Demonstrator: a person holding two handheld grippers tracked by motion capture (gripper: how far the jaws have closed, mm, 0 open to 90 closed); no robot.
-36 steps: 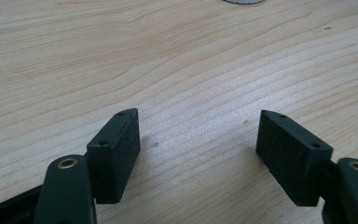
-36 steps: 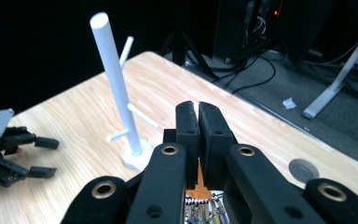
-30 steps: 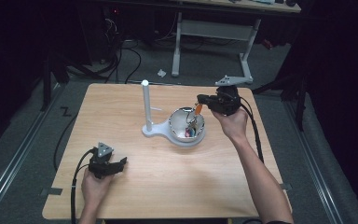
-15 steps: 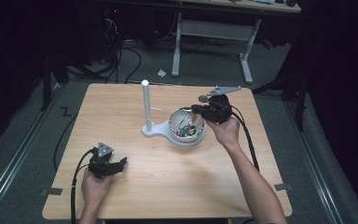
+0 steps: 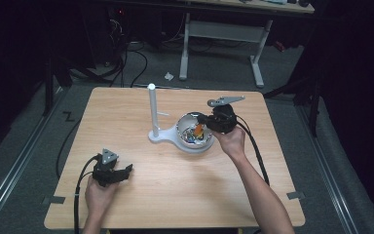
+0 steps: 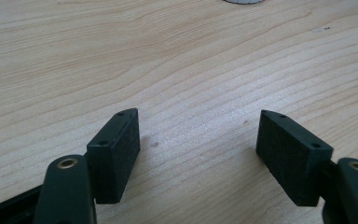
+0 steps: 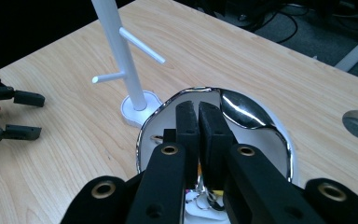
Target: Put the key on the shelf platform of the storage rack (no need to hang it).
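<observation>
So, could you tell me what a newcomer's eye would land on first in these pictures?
Probably the shiny bowl of small colourful bits at the table's middle, with the right gripper shut at its rim. Next, the white peg stand beside it, then the left gripper open near the front edge.

Shiny chrome bowl (image 7: pixel 256 116), white stand (image 7: pixel 121 51), black tools.

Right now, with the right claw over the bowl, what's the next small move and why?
Probably open the right claw before lowering further: its jaws are pressed shut with nothing between them, poised over the bowl, and the small items lie below. Shut, it can't pick anything.
</observation>
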